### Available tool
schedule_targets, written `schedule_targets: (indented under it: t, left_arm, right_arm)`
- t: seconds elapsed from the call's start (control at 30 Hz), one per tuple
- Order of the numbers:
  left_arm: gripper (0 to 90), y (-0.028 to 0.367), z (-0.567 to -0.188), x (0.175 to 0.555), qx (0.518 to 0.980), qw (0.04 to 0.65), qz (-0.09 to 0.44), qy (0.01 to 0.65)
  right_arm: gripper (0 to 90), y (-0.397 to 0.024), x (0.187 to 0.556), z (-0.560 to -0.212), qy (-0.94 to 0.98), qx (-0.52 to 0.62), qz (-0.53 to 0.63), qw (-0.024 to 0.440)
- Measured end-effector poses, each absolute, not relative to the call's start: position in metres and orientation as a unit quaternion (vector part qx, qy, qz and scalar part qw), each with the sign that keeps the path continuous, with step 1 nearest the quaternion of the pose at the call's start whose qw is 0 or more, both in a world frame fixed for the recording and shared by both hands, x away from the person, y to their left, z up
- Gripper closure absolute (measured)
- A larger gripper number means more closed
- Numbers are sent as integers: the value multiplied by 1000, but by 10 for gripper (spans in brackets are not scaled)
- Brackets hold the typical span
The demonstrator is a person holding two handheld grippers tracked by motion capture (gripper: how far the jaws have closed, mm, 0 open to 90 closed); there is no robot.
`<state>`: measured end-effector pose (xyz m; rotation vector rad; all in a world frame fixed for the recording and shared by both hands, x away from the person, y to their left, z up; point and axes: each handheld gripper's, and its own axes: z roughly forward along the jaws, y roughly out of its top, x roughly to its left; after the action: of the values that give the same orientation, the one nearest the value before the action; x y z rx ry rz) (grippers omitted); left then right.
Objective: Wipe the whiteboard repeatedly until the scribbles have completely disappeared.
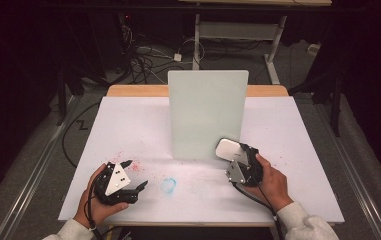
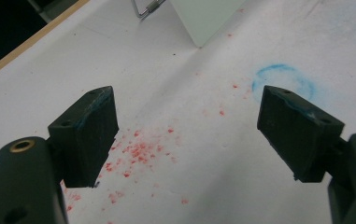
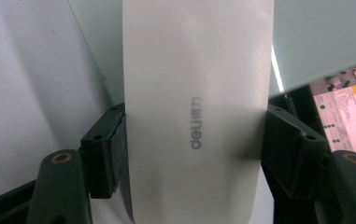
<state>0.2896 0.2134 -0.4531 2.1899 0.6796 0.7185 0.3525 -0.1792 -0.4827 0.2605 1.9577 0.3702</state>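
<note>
On the right half of the table my right gripper clamps a flat white eraser block, one jaw on each long side, at the lower right corner of the upright board. From the right gripper view the block reads as smooth matte plastic, oblong with rounded corners, a grey "deli" mark printed along its length. I judge it a whiteboard eraser, so the pickup is done and the block is carried up to the board.

Board: pale, frosted-looking rectangular panel, standing near vertical on a thin wire prop. I see no marks on its face from the high view, so I cannot tell whether wiping there remains or is finished.

Left gripper: jaws spread wide, holding nothing, hovering low over the white table sheet. Its pads are blocky black rubber, edges tinted blue.

Residue left on the sheet: a faint blue ring and a scatter of red specks, powdery and smeared. If cleaning the sheet belongs to the work, that part is not done.
</note>
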Motion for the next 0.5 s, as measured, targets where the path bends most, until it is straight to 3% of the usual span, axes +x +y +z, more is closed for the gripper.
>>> schedule_targets:
  t: [0.23, 0.5]
  left_arm:
    - [195, 212, -453, 290, 851, 359, 278, 263]
    - [195, 213, -453, 290, 850, 361, 278, 264]
  right_arm:
    - [311, -190, 355, -481, 811, 134, 153, 549]
    - [311, -149, 351, -487, 807, 109, 163, 557]
